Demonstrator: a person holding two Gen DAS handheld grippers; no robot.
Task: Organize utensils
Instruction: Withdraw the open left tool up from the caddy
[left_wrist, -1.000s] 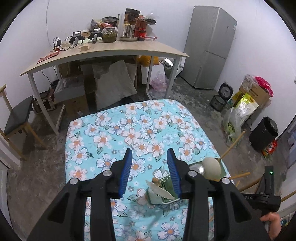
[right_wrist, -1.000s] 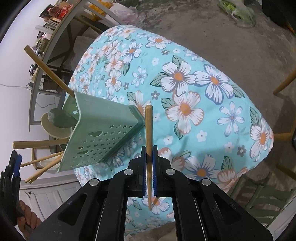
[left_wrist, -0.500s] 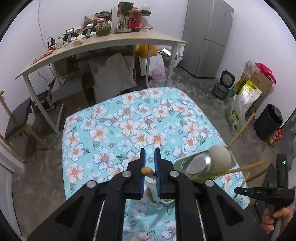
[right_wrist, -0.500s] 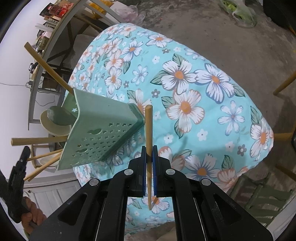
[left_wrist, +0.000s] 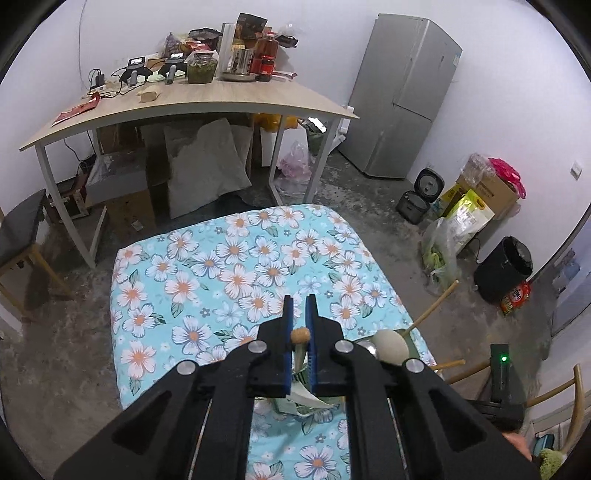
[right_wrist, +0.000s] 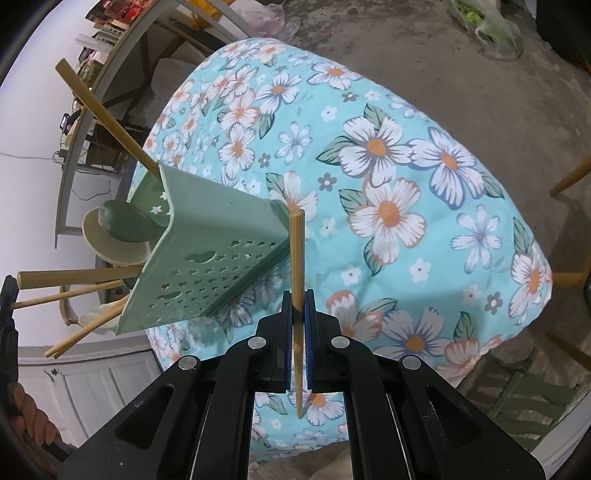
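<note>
A green perforated utensil holder (right_wrist: 207, 254) stands on the floral tablecloth (right_wrist: 406, 177) and holds spoons and several chopsticks. My right gripper (right_wrist: 297, 306) is shut on a wooden chopstick (right_wrist: 297, 258), held upright just right of the holder's base. My left gripper (left_wrist: 300, 325) is shut on the round wooden handle end (left_wrist: 300, 335) of a utensil with a pale blade (left_wrist: 303, 393), lifted above the cloth. In the left wrist view the holder's rim is mostly hidden behind the gripper; a pale spoon (left_wrist: 389, 346) and chopsticks (left_wrist: 434, 308) stick out of it.
The floral table (left_wrist: 236, 266) stands on a concrete floor. A wooden desk (left_wrist: 192, 107) with clutter and a grey fridge (left_wrist: 402, 96) are at the back. Bags, a rice cooker (left_wrist: 421, 195) and a black bin (left_wrist: 504, 269) lie at the right. Wooden chair parts (right_wrist: 570, 177) show at the right.
My left gripper closed on the wooden-handled utensil and lifted it up from the cloth. The right gripper kept its chopstick and barely moved.
</note>
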